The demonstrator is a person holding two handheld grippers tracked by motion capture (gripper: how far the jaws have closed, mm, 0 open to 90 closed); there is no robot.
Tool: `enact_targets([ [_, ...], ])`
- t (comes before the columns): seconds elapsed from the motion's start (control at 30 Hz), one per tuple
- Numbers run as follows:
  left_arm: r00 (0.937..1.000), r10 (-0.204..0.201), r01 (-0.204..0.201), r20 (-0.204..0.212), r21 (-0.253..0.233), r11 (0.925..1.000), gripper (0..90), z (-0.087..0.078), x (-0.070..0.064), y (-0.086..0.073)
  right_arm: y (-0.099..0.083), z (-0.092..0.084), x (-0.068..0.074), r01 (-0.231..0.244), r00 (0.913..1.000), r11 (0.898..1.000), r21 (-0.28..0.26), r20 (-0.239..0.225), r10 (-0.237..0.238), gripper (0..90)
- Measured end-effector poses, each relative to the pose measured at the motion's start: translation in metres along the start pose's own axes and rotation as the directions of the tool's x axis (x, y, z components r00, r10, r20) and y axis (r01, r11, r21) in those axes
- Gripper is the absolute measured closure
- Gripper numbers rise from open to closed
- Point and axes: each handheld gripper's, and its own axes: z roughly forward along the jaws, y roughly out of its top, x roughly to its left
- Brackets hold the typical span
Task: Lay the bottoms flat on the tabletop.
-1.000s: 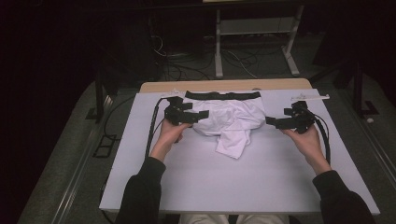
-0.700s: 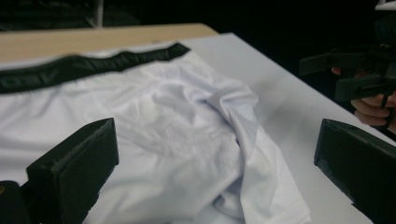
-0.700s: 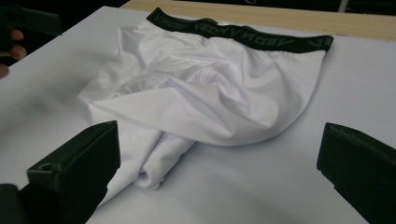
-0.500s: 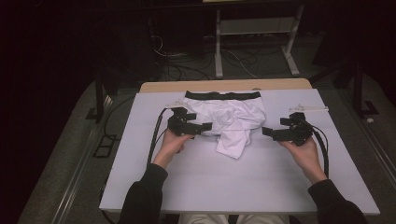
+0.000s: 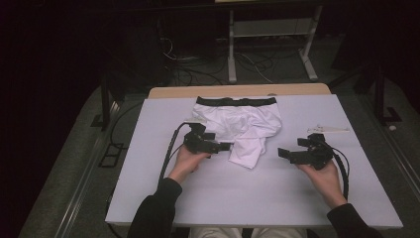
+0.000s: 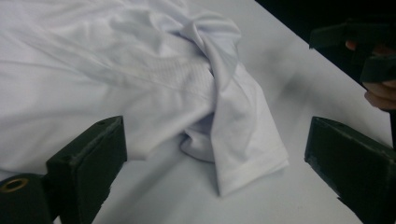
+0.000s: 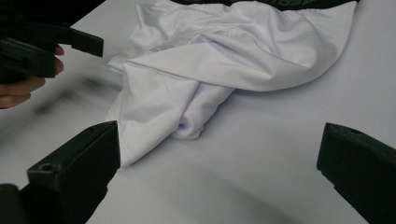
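Lying: one white garment (image 5: pixel 242 130) | two tongs, left (image 5: pixel 224 147), right (image 5: pixel 283 153): wide open, empty

Own jaws: two black jaws rise from the bottom edge, one at lower left, one at lower right; the left gripper (image 6: pixel 217 163) has them standing wide apart, having just closed in a little, with nothing pressed between the pads.
Garment: white underwear (image 6: pixel 140 79), crumpled, spread over the upper left and centre.
Twisted fold: a leg part of the fabric is bunched and hangs down toward the gap between the jaws; its hemmed edge lies flat on the table.
Surface: pale table (image 6: pixel 299 121), bare at lower centre and right.
Far corner: the right gripper (image 6: pixel 362 51) at upper right, dark, with fingertips of the right hand (image 6: pixel 380 93) beside it, well apart from the fabric.
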Motion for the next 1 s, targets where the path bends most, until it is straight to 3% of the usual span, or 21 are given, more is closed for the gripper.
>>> enact_targets([
  [0.1,0.9993,0.030,-0.029,-0.020,0.054,0.9981,15.3,0.008,-0.004,-0.003,0.000,-0.003,0.002,0.000,1.0000,1.000,-0.010,-0.002,0.000,0.0],
  [0.17,0.9988,0.048,-0.047,-0.008,0.091,0.9947,17.1,0.012,-0.005,-0.005,-0.001,-0.003,0.003,0.003,1.0000,1.000,-0.006,-0.009,-0.003,0.0],
  [0.27,0.9979,0.063,-0.064,0.013,0.123,0.9904,30.1,0.016,-0.006,-0.007,-0.002,0.000,0.004,0.006,0.9999,1.000,0.011,-0.013,-0.006,0.0],
  [0.37,0.9974,0.073,-0.071,-0.001,0.175,0.9819,46.5,0.022,-0.005,-0.008,-0.002,0.002,0.004,0.012,0.9999,1.000,0.026,-0.013,-0.011,0.0],
  [0.43,0.9970,0.076,-0.077,0.012,0.194,0.9780,51.1,0.024,-0.003,-0.009,-0.002,0.002,0.004,0.015,0.9998,0.999,0.029,-0.011,-0.014,0.0],
  [0.6,0.9964,0.083,-0.085,0.017,0.197,0.9768,64.6,0.028,-0.003,-0.010,-0.002,0.004,0.004,0.014,0.9998,0.999,0.031,-0.012,-0.013,0.0],
  [0.73,0.9945,0.096,-0.103,0.044,0.217,0.9707,79.5,0.031,-0.006,-0.010,-0.002,0.004,0.004,0.018,0.9998,0.999,0.037,-0.014,-0.017,0.0],
  [0.8,0.9926,0.106,-0.118,0.059,0.249,0.9615,87.6,0.036,-0.011,-0.009,-0.002,0.004,0.004,0.025,0.9996,0.999,0.038,-0.013,-0.024,0.0],
  [0.87,0.9911,0.114,-0.128,0.069,0.258,0.9577,88.6,0.037,-0.014,-0.006,-0.002,0.003,0.004,0.024,0.9997,0.999,0.040,-0.010,-0.024,0.0],
  [1.0,0.9856,0.137,-0.157,0.099,0.240,0.9580,89.1,0.034,-0.029,0.004,-0.002,0.001,0.003,0.034,0.9994,0.998,0.044,0.000,-0.034,0.0],
])
